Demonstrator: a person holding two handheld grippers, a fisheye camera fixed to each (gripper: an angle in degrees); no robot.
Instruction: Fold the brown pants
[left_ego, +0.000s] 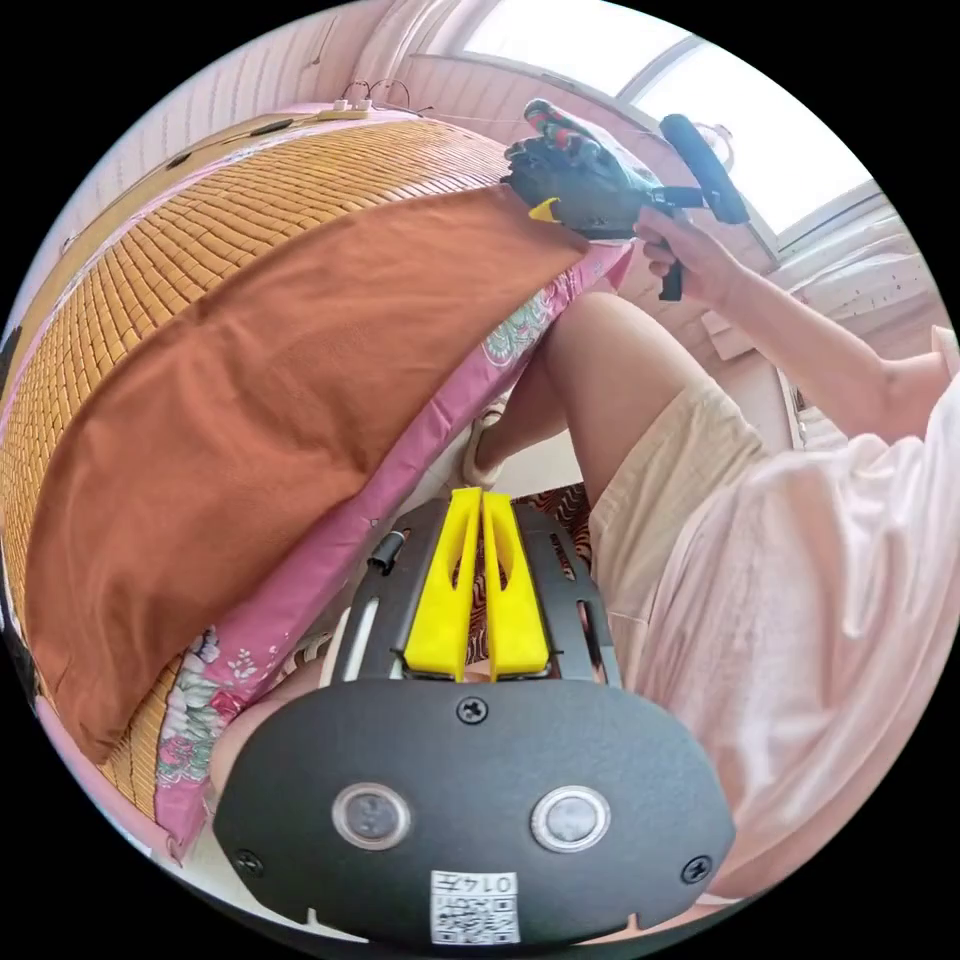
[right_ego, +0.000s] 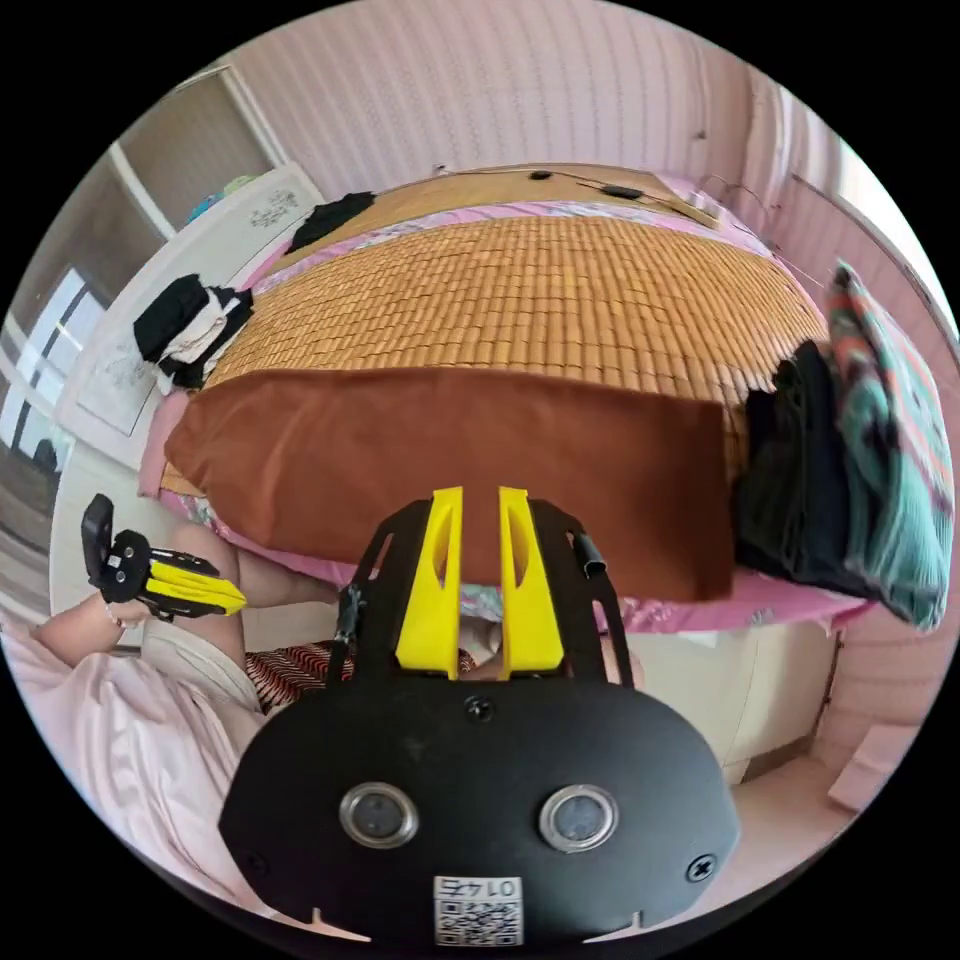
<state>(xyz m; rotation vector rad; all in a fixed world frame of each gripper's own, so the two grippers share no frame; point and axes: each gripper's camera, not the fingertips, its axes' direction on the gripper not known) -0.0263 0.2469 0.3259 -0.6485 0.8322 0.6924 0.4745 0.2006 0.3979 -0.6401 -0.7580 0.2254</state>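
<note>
The brown pants (right_ego: 450, 450) lie flat as a long folded rectangle on the bamboo mat (right_ego: 520, 290), along the bed's near edge. In the left gripper view the pants (left_ego: 270, 400) stretch diagonally across the mat. My right gripper (right_ego: 480, 495) hovers over the near edge of the pants, its yellow jaws slightly apart with nothing between them. The left gripper view shows it (left_ego: 548, 210) in a hand at the far end of the pants. My left gripper (left_ego: 481, 497) is off the bed beside the person's knee, jaws together and empty; the right gripper view has it (right_ego: 235, 603) low on the left.
A pile of dark clothes (right_ego: 795, 470) and a teal patterned cloth (right_ego: 890, 440) sit at one end of the pants. Black and white garments (right_ego: 190, 330) lie at the other end. The person in a pink shirt (left_ego: 820, 600) stands against the pink bed edge (left_ego: 440, 420).
</note>
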